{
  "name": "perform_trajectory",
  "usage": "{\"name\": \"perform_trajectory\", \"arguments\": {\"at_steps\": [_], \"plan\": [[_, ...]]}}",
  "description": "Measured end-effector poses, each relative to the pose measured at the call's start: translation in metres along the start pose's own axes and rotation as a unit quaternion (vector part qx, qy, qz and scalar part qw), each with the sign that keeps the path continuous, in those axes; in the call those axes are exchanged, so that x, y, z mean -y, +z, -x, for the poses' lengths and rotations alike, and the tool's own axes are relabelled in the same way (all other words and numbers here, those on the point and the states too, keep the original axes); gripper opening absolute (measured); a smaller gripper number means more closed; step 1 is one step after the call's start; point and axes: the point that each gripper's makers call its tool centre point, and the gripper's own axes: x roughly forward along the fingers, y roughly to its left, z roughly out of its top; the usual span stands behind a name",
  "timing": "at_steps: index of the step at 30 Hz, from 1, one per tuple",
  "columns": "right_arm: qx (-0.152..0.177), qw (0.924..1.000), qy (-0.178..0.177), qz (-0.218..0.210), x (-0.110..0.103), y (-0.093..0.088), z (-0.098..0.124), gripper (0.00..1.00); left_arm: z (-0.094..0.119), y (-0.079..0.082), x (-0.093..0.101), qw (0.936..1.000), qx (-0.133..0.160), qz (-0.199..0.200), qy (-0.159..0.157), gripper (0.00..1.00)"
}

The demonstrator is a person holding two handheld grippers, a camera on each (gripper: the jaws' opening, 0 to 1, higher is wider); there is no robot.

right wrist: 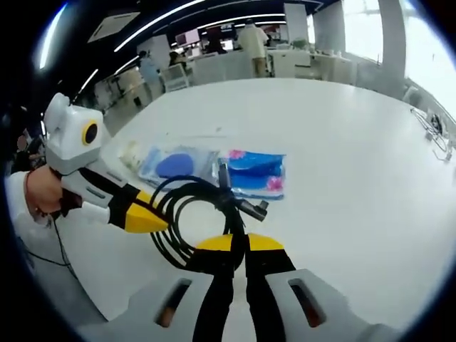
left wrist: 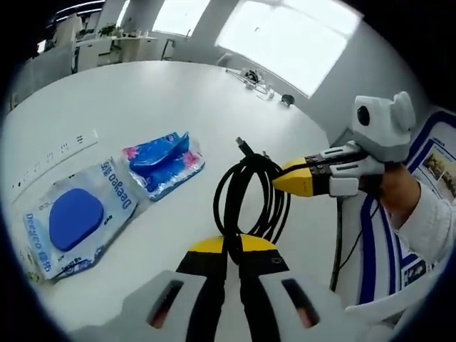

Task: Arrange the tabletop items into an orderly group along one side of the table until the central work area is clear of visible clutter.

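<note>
Black cable coil (left wrist: 249, 196) pinched by left gripper (left wrist: 232, 246) and right gripper (right wrist: 240, 244), jaws closed.

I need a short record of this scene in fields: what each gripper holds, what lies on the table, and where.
left gripper: shut on black coiled cable
right gripper: shut on the same cable, opposite side of the coil
cable state: lifted above the white table
on table: packet with blue oval pad; blue and pink packet, side by side
far edge: small dark items, too small to tell

I see bright windows (left wrist: 285, 32) beyond the white counter (left wrist: 164, 100), desks (right wrist: 235, 64) and ceiling light strips (right wrist: 164, 21) farther off
</note>
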Motion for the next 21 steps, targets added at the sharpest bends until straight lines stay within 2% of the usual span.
{"name": "perform_trajectory", "arguments": {"at_steps": [10, 21], "plan": [[-0.032, 0.9994, 0.001, -0.013, 0.014, -0.007, -0.024, 0.02, -0.025, -0.004, -0.016, 0.9988, -0.027, 0.041, -0.009, 0.02], [-0.067, 0.9976, 0.007, -0.017, 0.023, -0.017, -0.046, 0.02, -0.040, -0.014, -0.028, 0.9954, -0.047, 0.083, -0.015, 0.02]]}}
